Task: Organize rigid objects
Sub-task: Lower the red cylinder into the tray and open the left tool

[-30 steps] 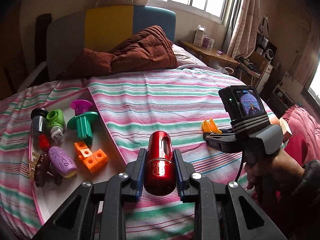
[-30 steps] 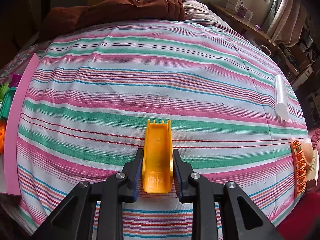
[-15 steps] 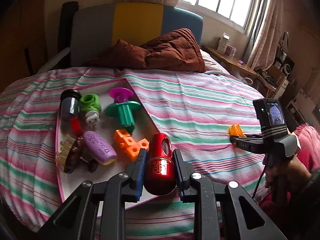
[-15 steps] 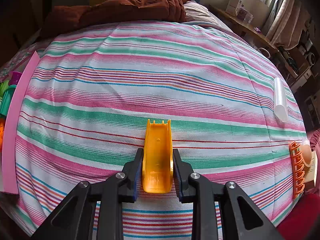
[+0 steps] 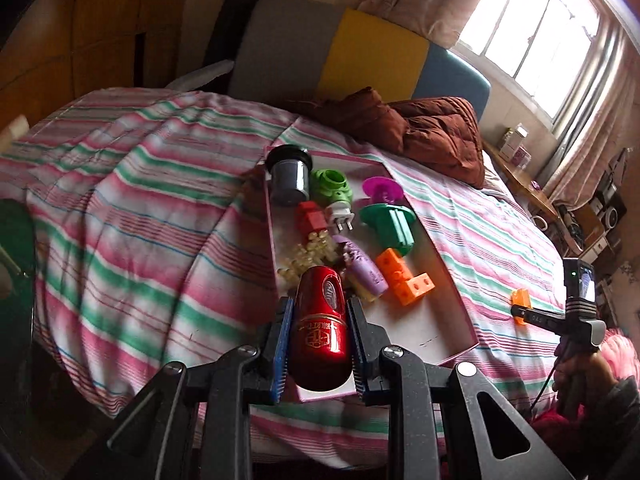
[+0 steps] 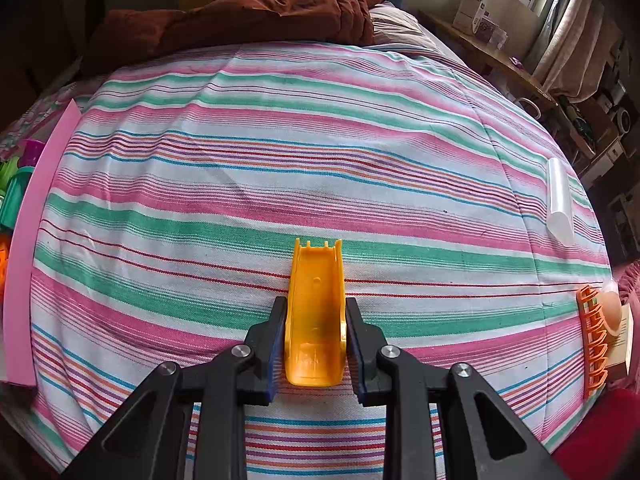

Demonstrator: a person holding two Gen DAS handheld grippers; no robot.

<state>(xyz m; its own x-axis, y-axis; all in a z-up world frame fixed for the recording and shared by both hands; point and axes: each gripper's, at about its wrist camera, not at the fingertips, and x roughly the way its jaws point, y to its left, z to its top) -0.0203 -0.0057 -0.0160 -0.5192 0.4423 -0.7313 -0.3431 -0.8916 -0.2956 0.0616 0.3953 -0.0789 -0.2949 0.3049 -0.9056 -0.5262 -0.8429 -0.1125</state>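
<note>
My left gripper (image 5: 319, 308) is shut on a shiny red capsule-shaped container (image 5: 320, 332), held above the near end of the pink-rimmed tray (image 5: 440, 336). In the tray lie a dark cylinder (image 5: 288, 178), a green ring (image 5: 332, 186), a teal and magenta peg (image 5: 390, 222), a red block (image 5: 310, 218), a purple capsule (image 5: 366, 272), orange cubes (image 5: 406, 282) and a beige hair clip (image 5: 308, 260). My right gripper (image 6: 315, 308) is shut on a yellow-orange slide piece (image 6: 316, 320) low over the striped bedspread. The right gripper (image 5: 520, 312) also shows at the right in the left wrist view.
A clear tube (image 6: 560, 204) lies at the bed's right side. An orange hair clip (image 6: 592, 340) and a peach ball (image 6: 612, 306) sit at the right edge. A brown duvet (image 5: 420, 128) is heaped by the headboard. The tray's pink rim (image 6: 24, 240) stands at the left.
My left gripper has swung left with the red container, from over the bedspread to over the tray's near end, and rolled. The right gripper and slide piece have not moved.
</note>
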